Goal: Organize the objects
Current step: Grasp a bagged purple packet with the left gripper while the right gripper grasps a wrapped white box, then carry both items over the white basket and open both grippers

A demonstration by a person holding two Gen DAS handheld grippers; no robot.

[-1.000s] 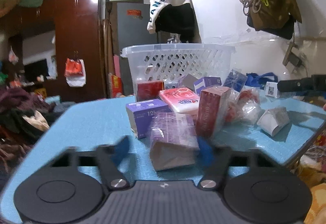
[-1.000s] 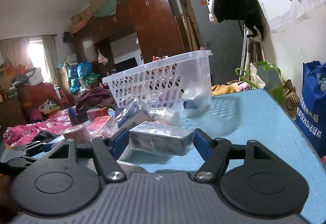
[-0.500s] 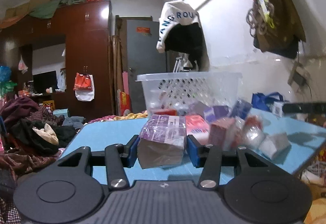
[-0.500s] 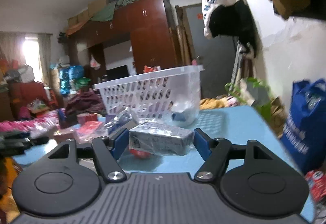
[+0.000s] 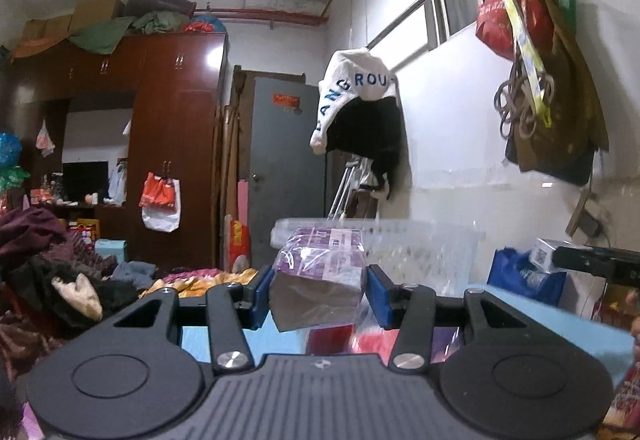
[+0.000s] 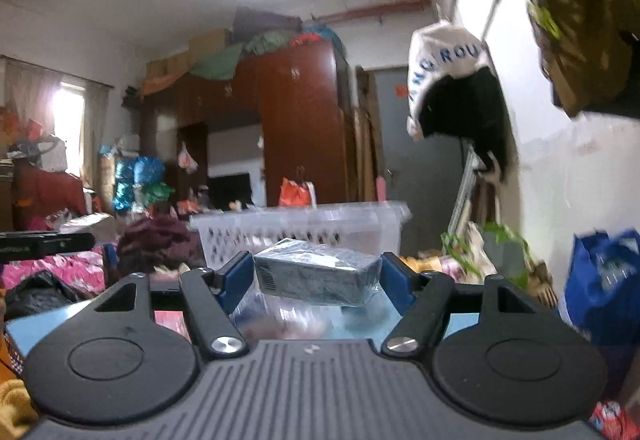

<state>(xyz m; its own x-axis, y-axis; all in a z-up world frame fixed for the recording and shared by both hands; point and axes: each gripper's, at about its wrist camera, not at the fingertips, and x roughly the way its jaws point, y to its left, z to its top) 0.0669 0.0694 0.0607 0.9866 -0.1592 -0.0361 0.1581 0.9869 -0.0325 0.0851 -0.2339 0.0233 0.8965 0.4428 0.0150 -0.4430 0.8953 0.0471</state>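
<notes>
My left gripper (image 5: 319, 290) is shut on a purple plastic-wrapped box (image 5: 320, 272), held in the air above the blue table (image 5: 532, 316). Behind it stands the white slotted basket (image 5: 432, 244), its rim about level with the box. In the right wrist view my right gripper (image 6: 316, 276) is shut on a grey wrapped box (image 6: 316, 274), also lifted off the table, with the white basket (image 6: 304, 230) straight ahead. Red and pink packets (image 5: 360, 340) lie on the table below the left gripper, mostly hidden.
The other gripper's black body shows at the right edge (image 5: 596, 264) and at the left edge (image 6: 44, 242). A blue bag (image 6: 604, 280) stands right of the table. Clothes pile (image 5: 48, 272) lies left. A white and black garment (image 5: 360, 107) hangs on the wall.
Both grippers have risen with their boxes, the left one more. The table and the pile of packets have dropped low in both views, and the basket rim now sits level with the held boxes.
</notes>
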